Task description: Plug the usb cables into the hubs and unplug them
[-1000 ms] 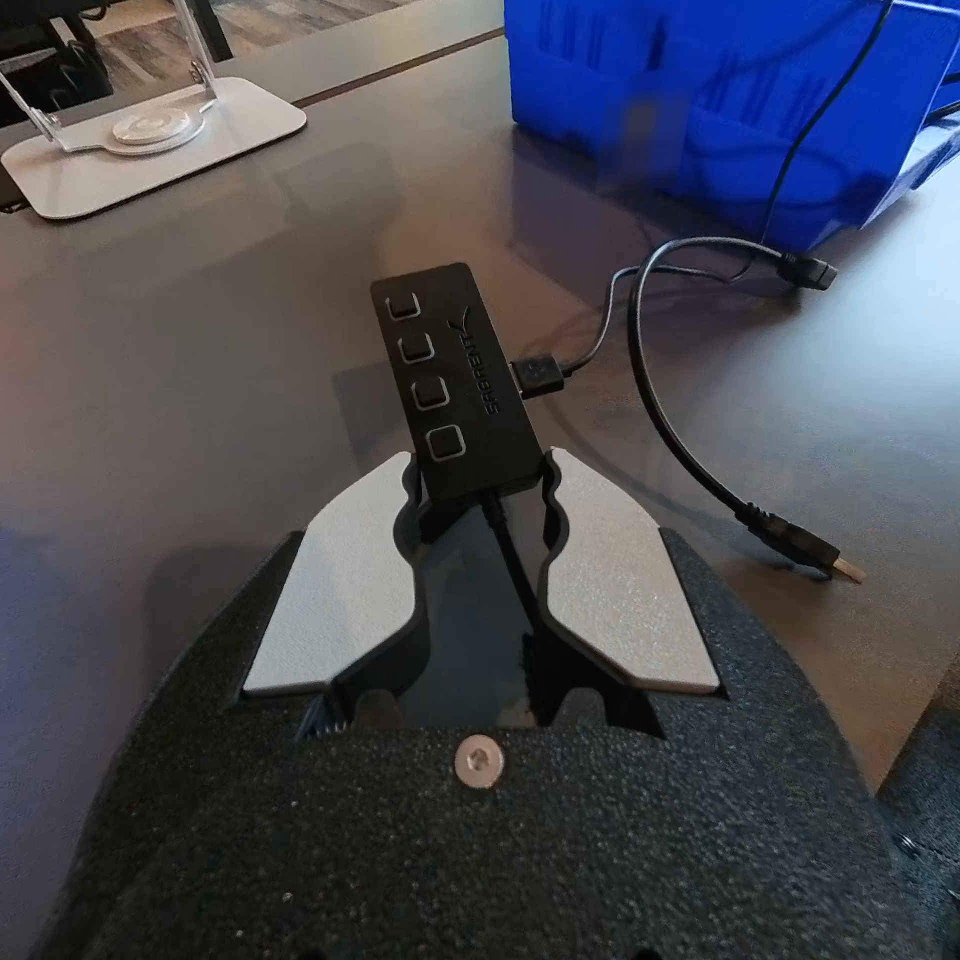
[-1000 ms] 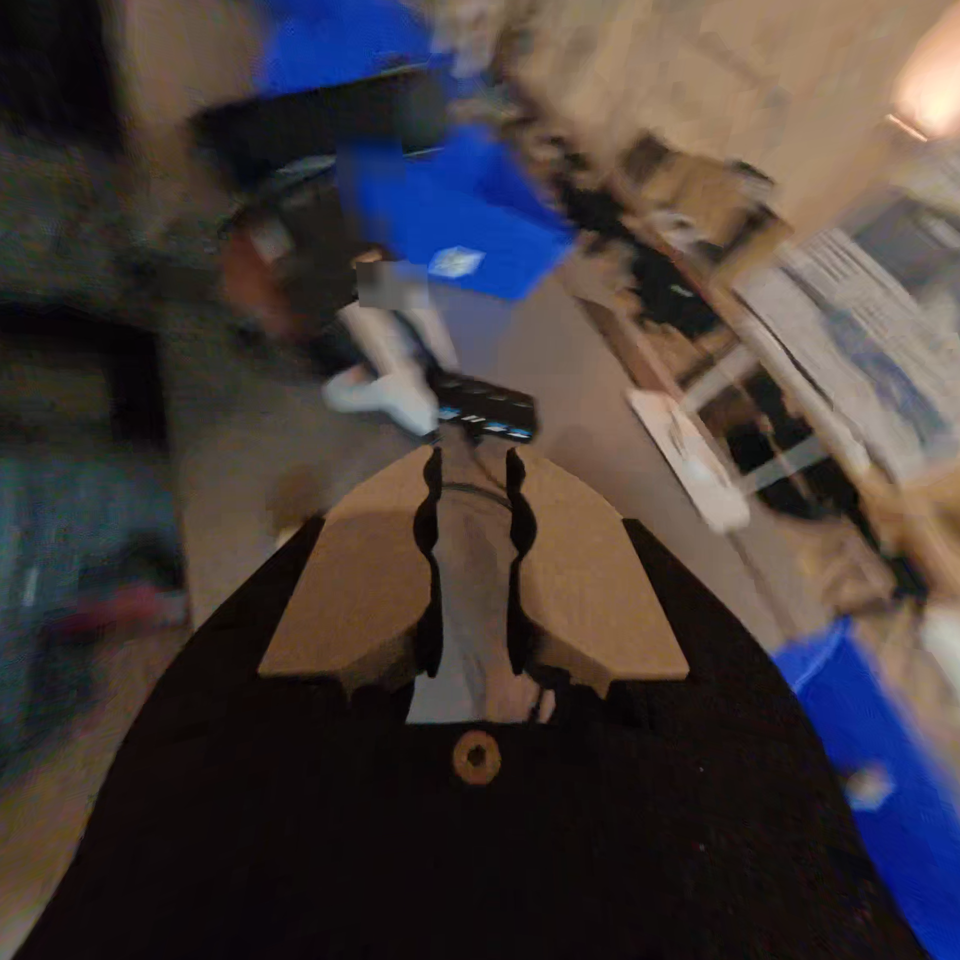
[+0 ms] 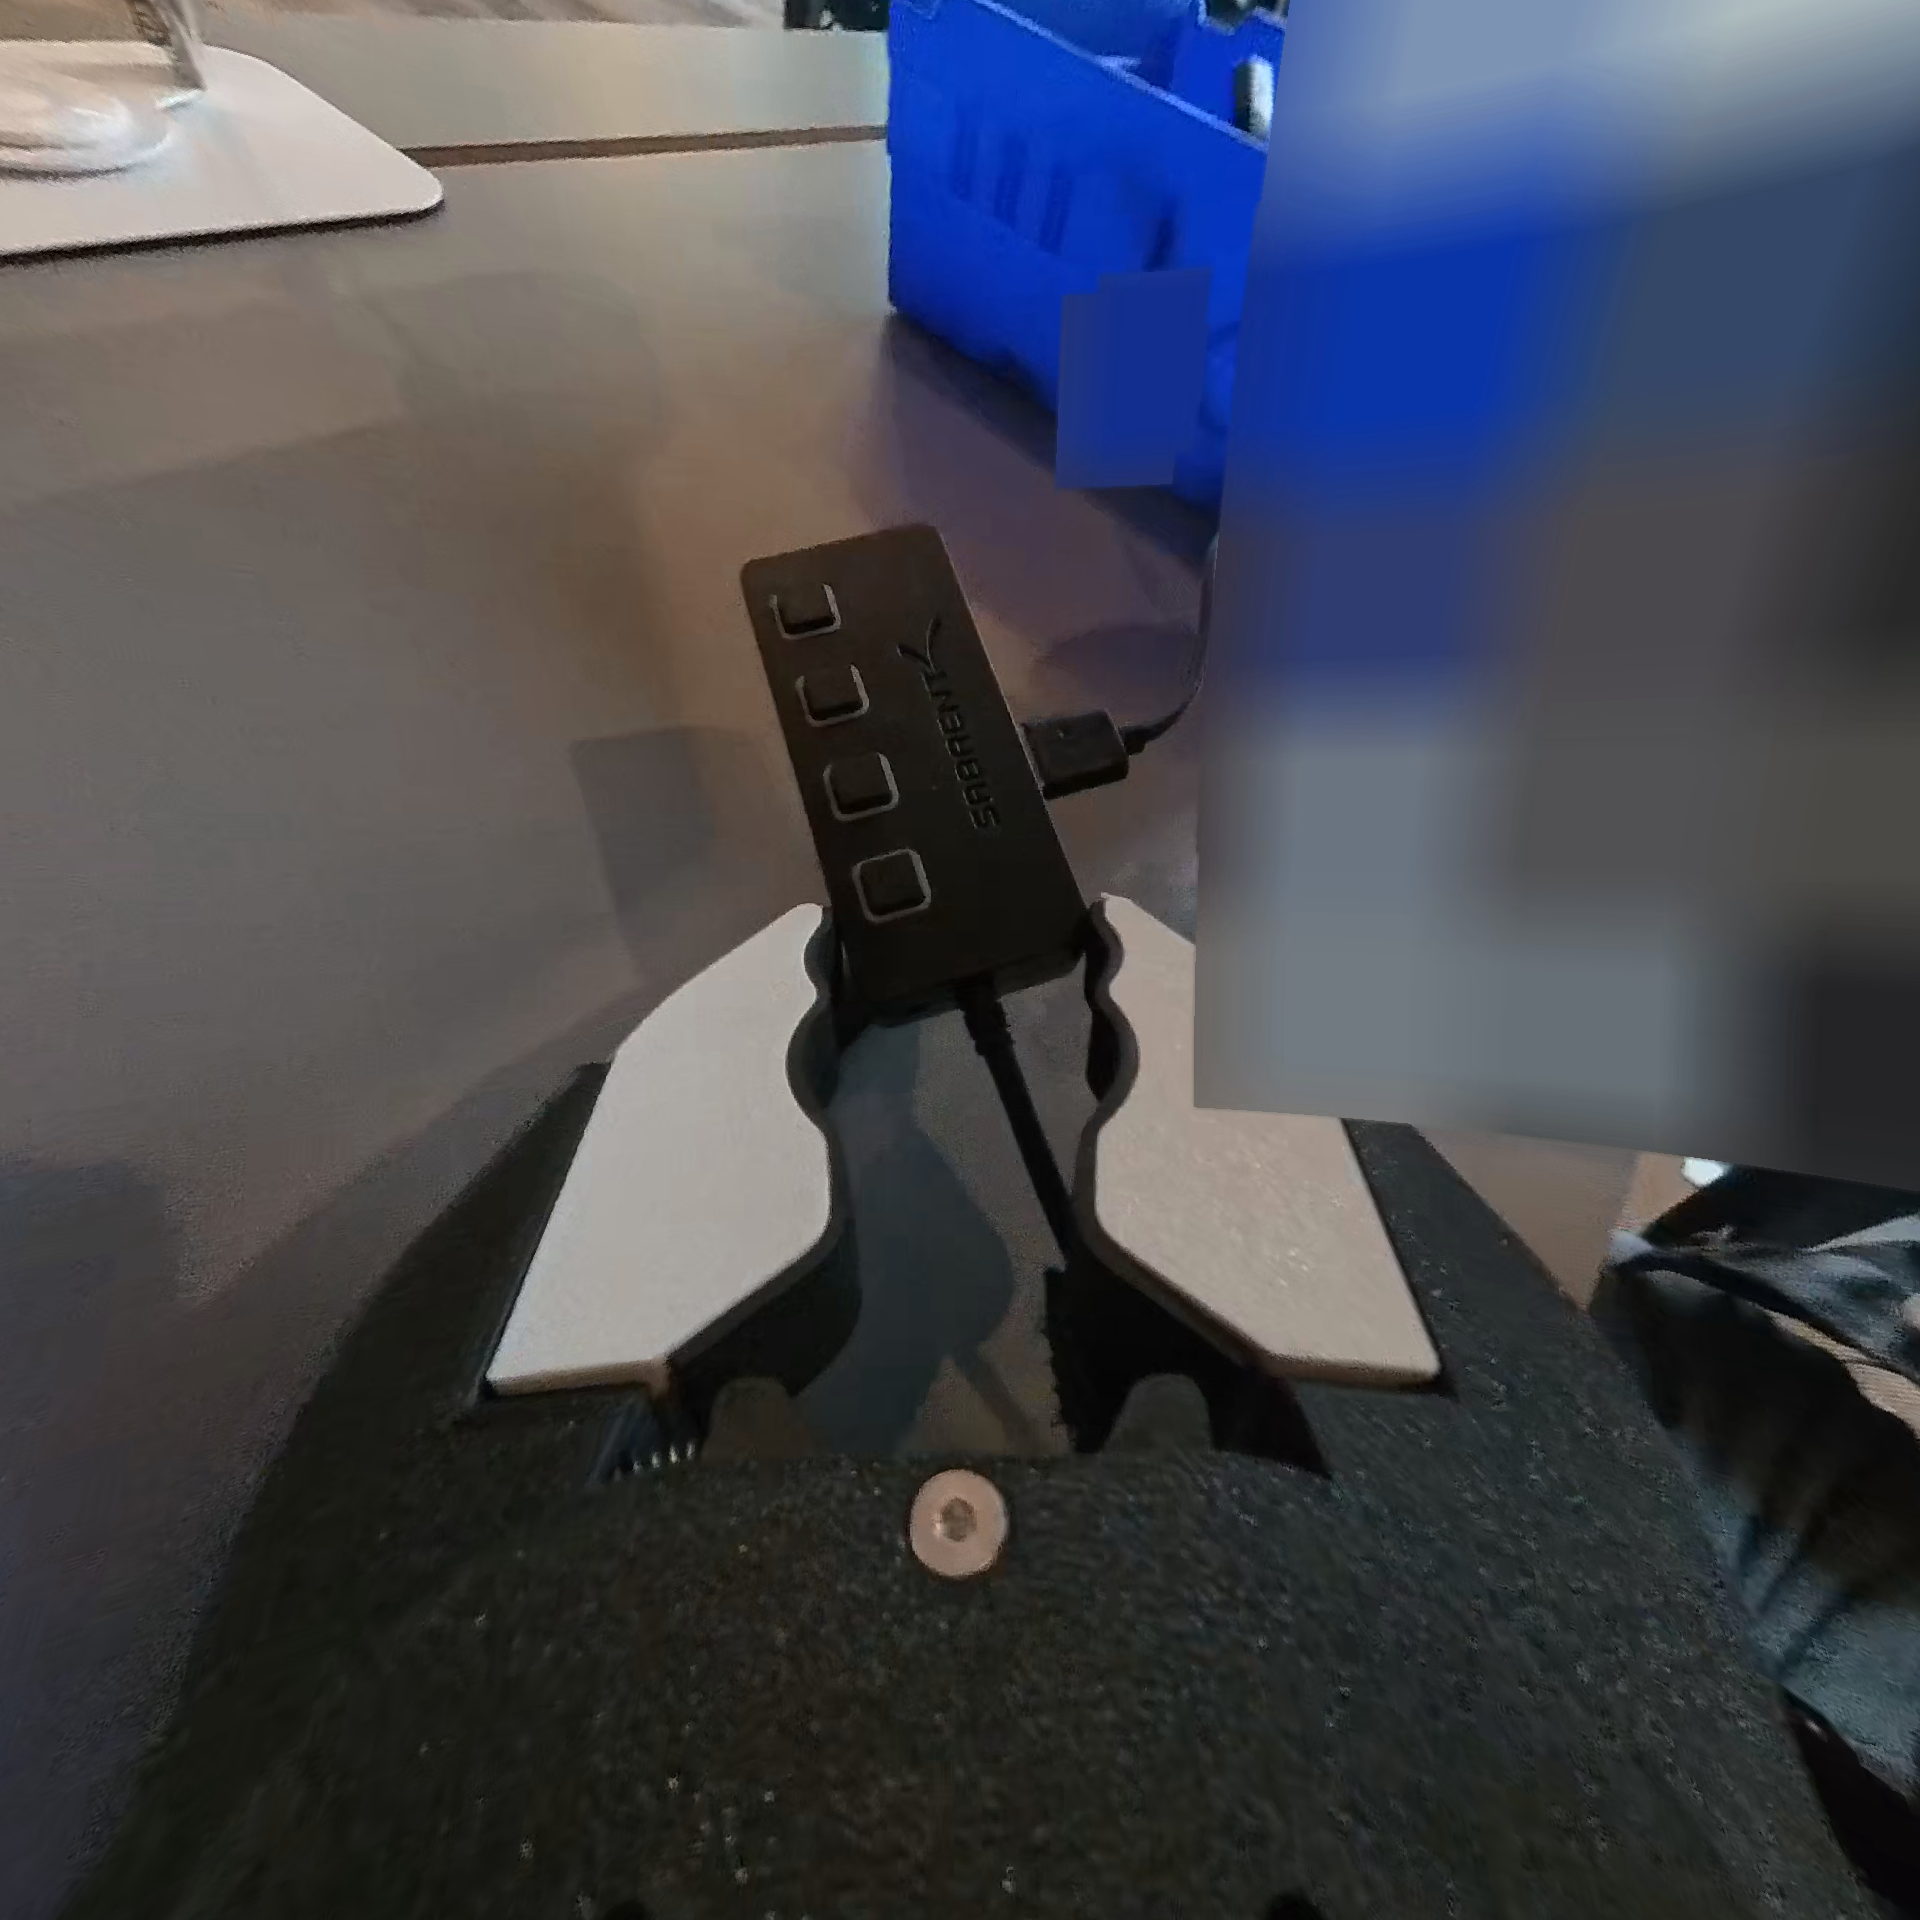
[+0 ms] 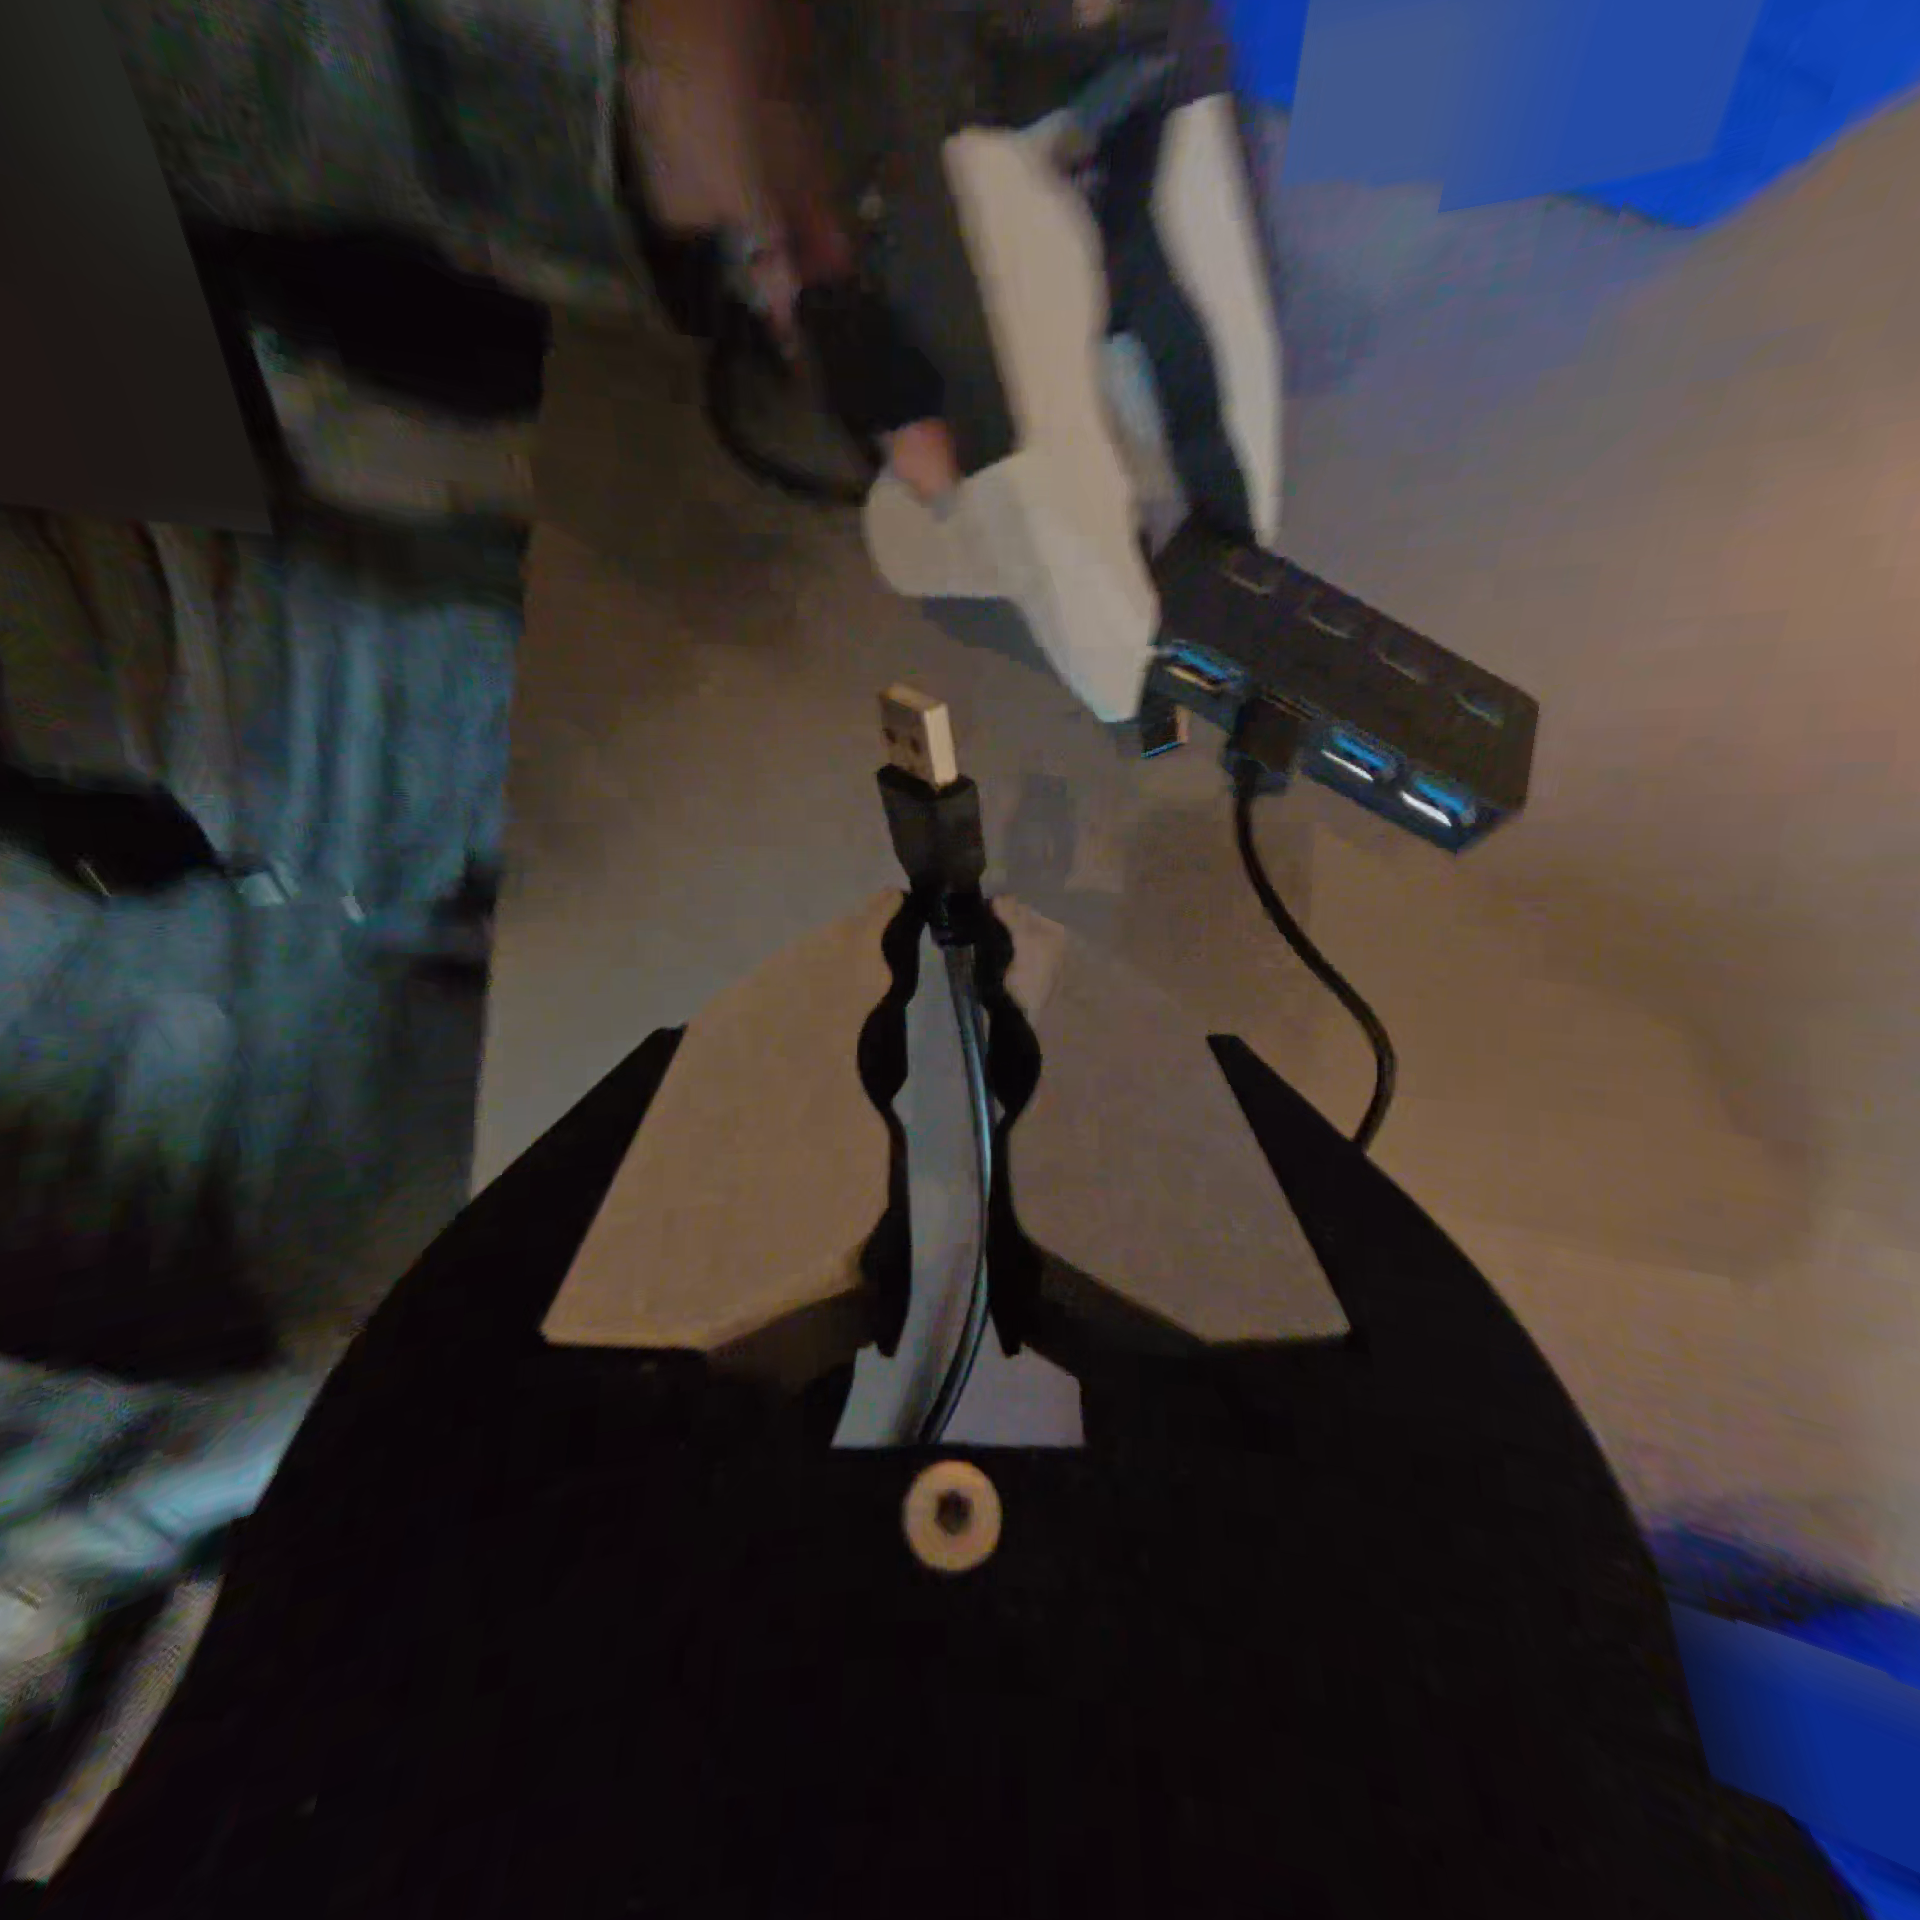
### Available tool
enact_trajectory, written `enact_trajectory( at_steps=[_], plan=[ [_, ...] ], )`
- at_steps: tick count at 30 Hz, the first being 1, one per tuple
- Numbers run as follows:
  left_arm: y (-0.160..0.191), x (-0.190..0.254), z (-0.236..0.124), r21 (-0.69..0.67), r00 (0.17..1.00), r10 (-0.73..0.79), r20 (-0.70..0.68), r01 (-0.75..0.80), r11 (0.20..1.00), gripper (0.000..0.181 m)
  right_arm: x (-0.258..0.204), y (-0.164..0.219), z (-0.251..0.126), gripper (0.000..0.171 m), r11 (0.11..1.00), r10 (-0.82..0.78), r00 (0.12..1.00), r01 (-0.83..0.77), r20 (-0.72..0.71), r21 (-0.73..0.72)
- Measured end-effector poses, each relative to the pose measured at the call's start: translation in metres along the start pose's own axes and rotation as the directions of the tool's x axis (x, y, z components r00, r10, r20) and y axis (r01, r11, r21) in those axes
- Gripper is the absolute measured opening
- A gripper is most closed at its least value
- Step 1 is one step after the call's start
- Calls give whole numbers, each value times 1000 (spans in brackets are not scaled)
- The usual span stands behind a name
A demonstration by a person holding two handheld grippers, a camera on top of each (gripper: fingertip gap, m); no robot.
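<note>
My left gripper (image 3: 961, 935) pinches the USB hub (image 3: 904, 769), one cable plug (image 3: 1075, 750) already seated at its right. My right gripper (image 4: 951, 914) pinches a free USB plug (image 4: 925, 769); plugging and unplugging remain.

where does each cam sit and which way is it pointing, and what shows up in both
Left wrist view: sits on the left claw, looking forward and down over the dark table toward a blue bin; its own pale fingers clamp the usb hub.
Right wrist view: sits on the right claw, facing across the table toward the left claw; its own fingers pinch a loose usb plug.
Shared: the hub with one cable plug in its side, and the left claw.
</note>
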State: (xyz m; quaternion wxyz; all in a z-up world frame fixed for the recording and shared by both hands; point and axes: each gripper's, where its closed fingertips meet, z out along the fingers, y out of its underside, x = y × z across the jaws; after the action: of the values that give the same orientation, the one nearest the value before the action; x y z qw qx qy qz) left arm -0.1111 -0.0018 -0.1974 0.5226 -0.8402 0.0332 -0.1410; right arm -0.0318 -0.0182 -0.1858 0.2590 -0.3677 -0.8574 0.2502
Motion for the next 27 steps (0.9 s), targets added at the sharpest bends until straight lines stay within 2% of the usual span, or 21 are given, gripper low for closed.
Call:
enact_trajectory(
  at_steps=[4, 7, 11, 18, 24, 27],
  plan=[
    [-3, 4, -2, 22, 998, -27, -55, 29, 999, 45, 10, -13, -16, 7, 916, 371, 925, -380, 87, 128],
    [-2, 5, -2, 16, 999, -14, -50, 15, 1000, 45, 16, -11, -21, 7, 857, 477, 868, -494, 138, 146],
    [-1, 5, -1, 11, 999, -2, -40, 2, 1000, 45, 24, -7, -24, 7, 864, 459, 883, -470, 99, 181],
    [-1, 6, 0, 6, 999, 39, -14, -39, 999, 45, 18, -39, -48, 7, 922, 197, 980, -188, 6, 339],
    [-2, 5, 0, 14, 995, 96, 24, -96, 995, 45, 15, -43, -58, 7, 947, 158, 987, -150, -7, 284],
    [-1, 5, 1, 3, 989, 143, 49, -143, 990, 45, 11, -43, -62, 7, 948, 190, 980, -199, 61, 247]
  ],
)
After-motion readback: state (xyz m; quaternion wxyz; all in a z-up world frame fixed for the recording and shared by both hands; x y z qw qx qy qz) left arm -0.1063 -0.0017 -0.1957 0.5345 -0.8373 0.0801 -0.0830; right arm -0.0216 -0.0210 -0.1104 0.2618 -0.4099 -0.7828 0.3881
